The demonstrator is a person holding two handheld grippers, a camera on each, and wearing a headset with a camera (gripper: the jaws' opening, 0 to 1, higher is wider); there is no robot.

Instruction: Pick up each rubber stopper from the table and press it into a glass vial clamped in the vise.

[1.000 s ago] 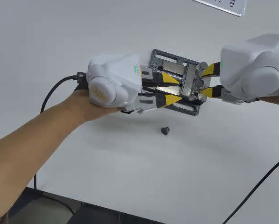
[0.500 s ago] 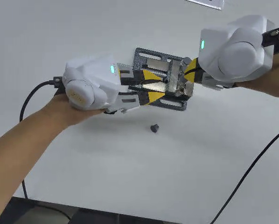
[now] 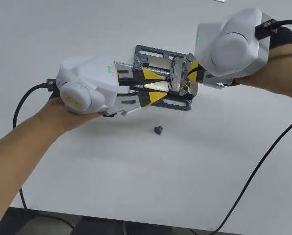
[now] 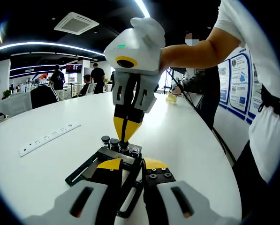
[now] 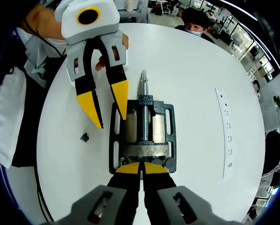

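Right jaws: the right gripper has its jaws drawn together to a thin seam. The tips point down onto the row of dark-capped vials at one end of the vise. I cannot tell whether a stopper is pinched at the very tips.
Left jaws: the left gripper has its jaws wide and grips nothing. It reaches in from the screw end, with one tip over the vise's rail and the other over the bench beside it.
Step in hand: by my reading, seating a stopper into a clamped vial.
Doing it well: push straight down the vial's axis with the tips centred on the cap. A slanted push could cock the stopper or load the glass sideways. Press evenly until the cap sits level with its neighbours.
Left's part: it is best kept clear of the right tips, ready to steady the vise body if it slides.
Loose stopper: one small dark stopper lies on the bench, near the vise on the person's side and apart from both grippers.
Handling: it looks easy to tip, so take it by its sides.
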